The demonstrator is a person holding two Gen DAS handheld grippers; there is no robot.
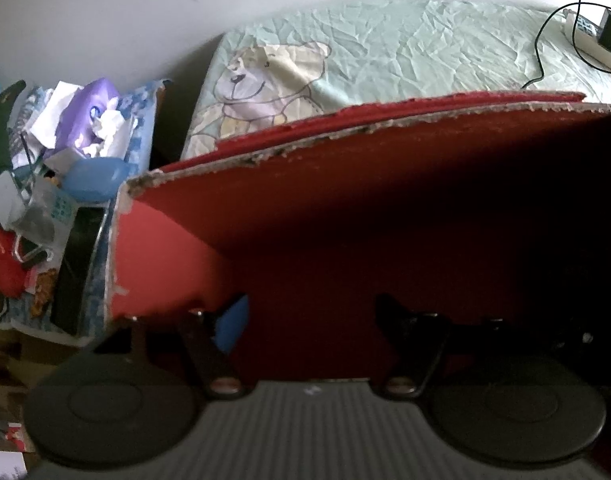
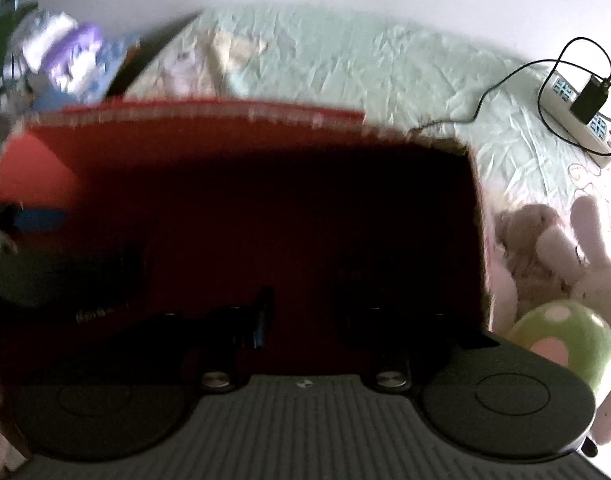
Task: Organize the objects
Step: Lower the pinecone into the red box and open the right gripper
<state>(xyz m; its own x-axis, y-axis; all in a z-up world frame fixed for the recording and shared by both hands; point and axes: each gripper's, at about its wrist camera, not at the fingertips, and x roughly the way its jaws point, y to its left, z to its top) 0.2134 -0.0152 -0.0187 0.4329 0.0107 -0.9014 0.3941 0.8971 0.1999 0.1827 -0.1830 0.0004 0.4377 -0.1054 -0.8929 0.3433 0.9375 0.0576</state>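
I see red box point(image 1: 345, 208); pale green sheet point(image 1: 417, 48) with bear print; green ball point(image 2: 569, 336) with pink-white spots; purple pack point(image 1: 93, 104).

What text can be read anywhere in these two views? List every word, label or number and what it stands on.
None can be read.
Clear packet beside the red box: teal print, too small to read.
Power strip on the bed sheet: marks too blurred.
Dark object inside the box: pale lettering, smeared by motion.
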